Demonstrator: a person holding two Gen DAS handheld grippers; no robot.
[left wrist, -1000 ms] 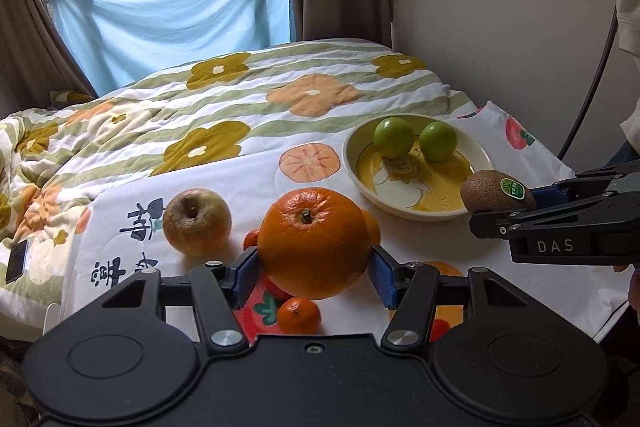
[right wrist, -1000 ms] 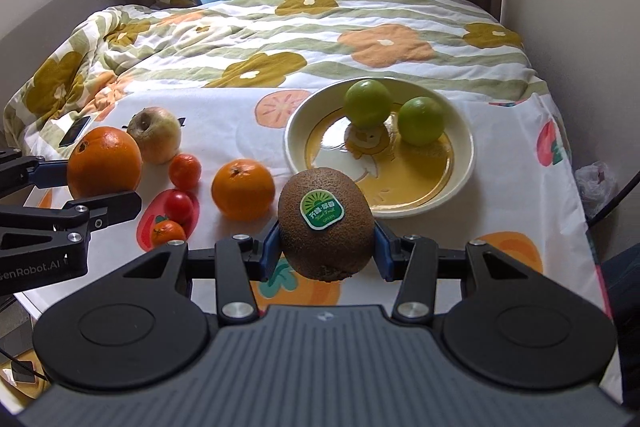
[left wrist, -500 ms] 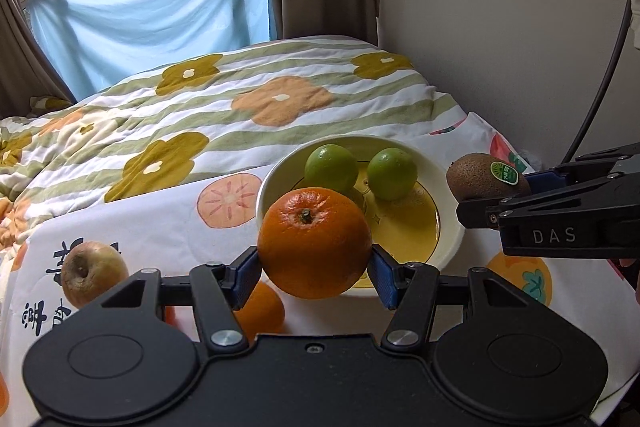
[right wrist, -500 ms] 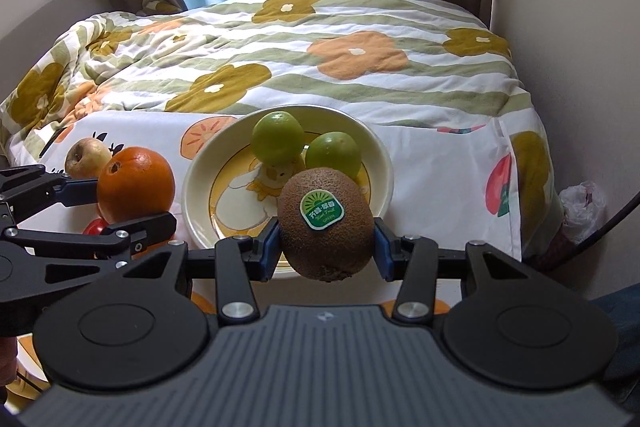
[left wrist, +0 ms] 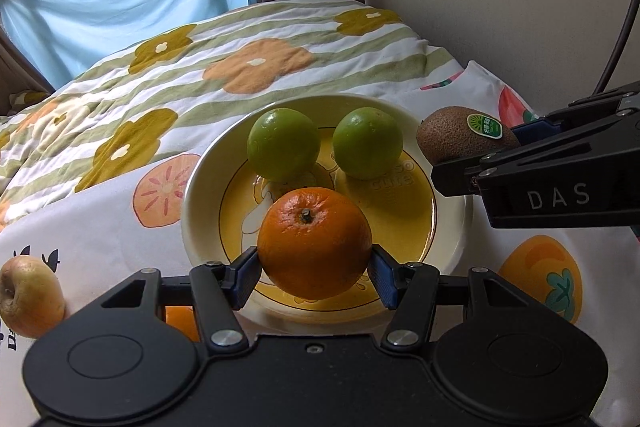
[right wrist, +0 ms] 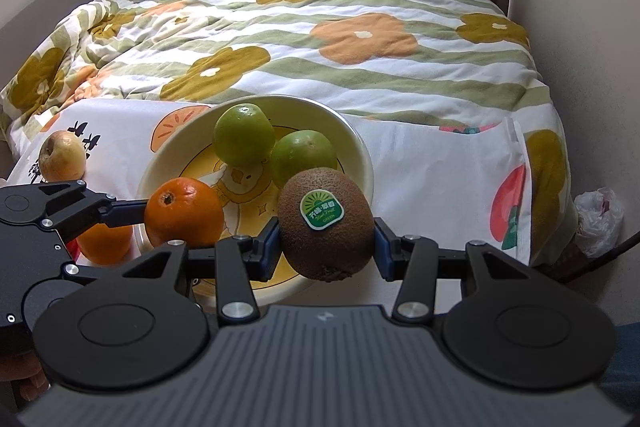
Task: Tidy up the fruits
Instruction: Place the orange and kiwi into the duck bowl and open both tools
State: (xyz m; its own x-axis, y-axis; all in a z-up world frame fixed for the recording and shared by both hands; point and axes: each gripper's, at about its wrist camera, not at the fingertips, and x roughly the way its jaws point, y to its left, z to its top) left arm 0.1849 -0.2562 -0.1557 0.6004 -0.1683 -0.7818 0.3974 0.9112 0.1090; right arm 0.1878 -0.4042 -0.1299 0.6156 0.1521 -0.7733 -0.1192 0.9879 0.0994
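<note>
My left gripper (left wrist: pixel 314 269) is shut on a large orange (left wrist: pixel 314 241) and holds it over the near part of the cream and yellow bowl (left wrist: pixel 200 187). Two green fruits (left wrist: pixel 283 145) (left wrist: pixel 367 143) lie at the bowl's back. My right gripper (right wrist: pixel 326 247) is shut on a brown kiwi (right wrist: pixel 326 225) with a green sticker, held over the bowl's right rim (right wrist: pixel 360 143). The kiwi (left wrist: pixel 460 135) also shows in the left wrist view, and the orange (right wrist: pixel 184 213) in the right wrist view.
A yellowish apple (left wrist: pixel 28 295) lies left of the bowl on the fruit-print cloth (left wrist: pixel 100 235). A second orange (right wrist: pixel 105 243) sits by the bowl's near left. A flowered quilt (right wrist: pixel 320 39) lies behind, and a wall stands close on the right.
Both grippers have moved in toward the bowl with their fruit. The orange is now over the bowl's near part and the kiwi at its right rim.
</note>
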